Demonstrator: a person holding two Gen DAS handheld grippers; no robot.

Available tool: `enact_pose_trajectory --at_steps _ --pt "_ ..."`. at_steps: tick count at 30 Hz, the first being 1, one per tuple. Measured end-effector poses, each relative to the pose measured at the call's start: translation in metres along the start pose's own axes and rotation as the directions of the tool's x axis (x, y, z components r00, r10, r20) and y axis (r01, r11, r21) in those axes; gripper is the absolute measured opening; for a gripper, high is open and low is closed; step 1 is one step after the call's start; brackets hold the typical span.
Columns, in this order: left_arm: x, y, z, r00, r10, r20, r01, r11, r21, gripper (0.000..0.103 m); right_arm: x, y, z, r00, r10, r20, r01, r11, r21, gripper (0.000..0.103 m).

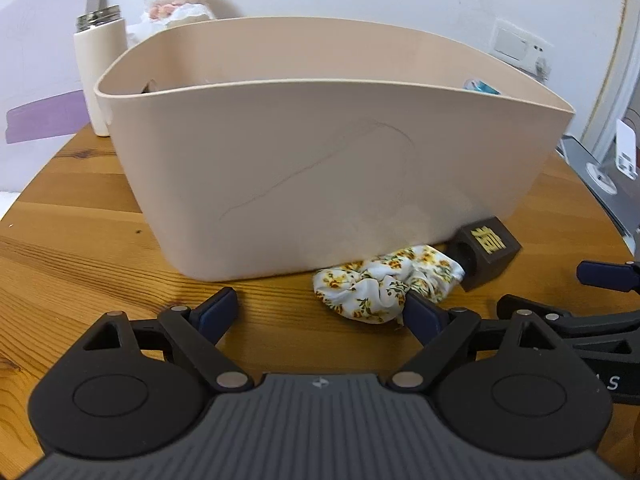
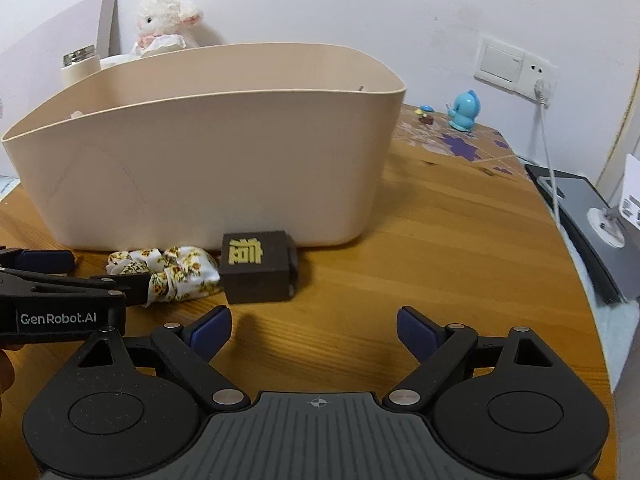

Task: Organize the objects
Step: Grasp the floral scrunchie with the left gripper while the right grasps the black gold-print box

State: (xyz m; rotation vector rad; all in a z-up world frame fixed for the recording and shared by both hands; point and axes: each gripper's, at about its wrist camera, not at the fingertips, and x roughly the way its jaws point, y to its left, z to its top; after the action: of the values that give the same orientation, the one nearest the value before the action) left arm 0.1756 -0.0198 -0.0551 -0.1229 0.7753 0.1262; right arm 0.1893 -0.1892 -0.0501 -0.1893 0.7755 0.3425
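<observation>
My left tongs (image 1: 320,308) stood wide open and empty, one pad touching the floral scrunchie (image 1: 384,286) on the wooden counter (image 1: 100,240). My right tongs (image 2: 314,328) gaped equally, holding nothing, just short of the dark brown stamp block (image 2: 256,268) lying beside the scrunchie against the beige storage bin (image 2: 208,168).

Both wrist views sit low over the tabletop (image 1: 80,208), facing the wall. Both share the beige bin (image 1: 304,176) up close, the right view from further right.
</observation>
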Motion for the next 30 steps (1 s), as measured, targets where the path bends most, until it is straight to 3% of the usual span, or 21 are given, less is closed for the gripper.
enact_pose_trajectory --at_steps 5,7,8,10,12,14,17,18,20,30 --pt "0.0 0.009 0.005 1.0 0.03 -0.001 -0.03 0.996 -0.087 0.089 0.007 0.005 0.004 1.0 0.019 0.011 -0.018 1.0 -0.017 0.091" --pt "-0.001 0.01 0.006 0.999 0.032 0.003 -0.031 0.995 -0.093 0.082 0.01 0.008 0.005 1.0 0.022 0.016 -0.022 1.0 -0.023 0.091" --pt "-0.002 0.009 0.006 0.999 0.033 0.009 -0.033 0.996 -0.082 0.07 0.01 0.009 0.005 1.0 0.022 0.021 -0.021 0.999 -0.025 0.091" --pt "-0.003 0.007 0.007 1.0 0.026 0.011 -0.025 0.997 -0.068 0.058 0.012 0.011 0.006 0.999 0.024 0.034 -0.023 0.999 -0.025 0.088" --pt "-0.003 0.005 0.008 1.0 0.007 0.008 -0.006 0.998 -0.064 0.034 0.013 0.012 0.008 0.999 0.033 0.038 -0.032 0.999 -0.018 0.082" --pt "-0.002 0.004 0.009 1.0 -0.023 -0.004 0.023 0.997 -0.069 0.02 0.015 0.012 0.009 0.998 0.045 0.038 -0.044 0.999 -0.004 0.074" --pt "0.0 0.002 0.011 1.0 -0.03 -0.007 0.029 0.998 -0.064 0.017 0.016 0.013 0.01 0.998 0.058 0.041 -0.058 0.998 0.019 0.055" --pt "0.0 0.002 0.01 0.999 -0.032 -0.007 0.031 0.998 -0.061 0.01 0.016 0.013 0.01 0.997 0.063 0.04 -0.064 0.998 0.026 0.051" --pt "0.001 0.002 0.011 0.999 -0.037 -0.008 0.036 0.997 -0.061 0.01 0.017 0.014 0.01 0.997 0.068 0.041 -0.07 0.997 0.036 0.041" --pt "-0.009 0.009 0.007 0.999 -0.051 -0.004 0.051 0.998 -0.03 0.005 0.001 0.017 0.002 0.998 0.04 0.057 -0.042 0.998 0.036 0.04"
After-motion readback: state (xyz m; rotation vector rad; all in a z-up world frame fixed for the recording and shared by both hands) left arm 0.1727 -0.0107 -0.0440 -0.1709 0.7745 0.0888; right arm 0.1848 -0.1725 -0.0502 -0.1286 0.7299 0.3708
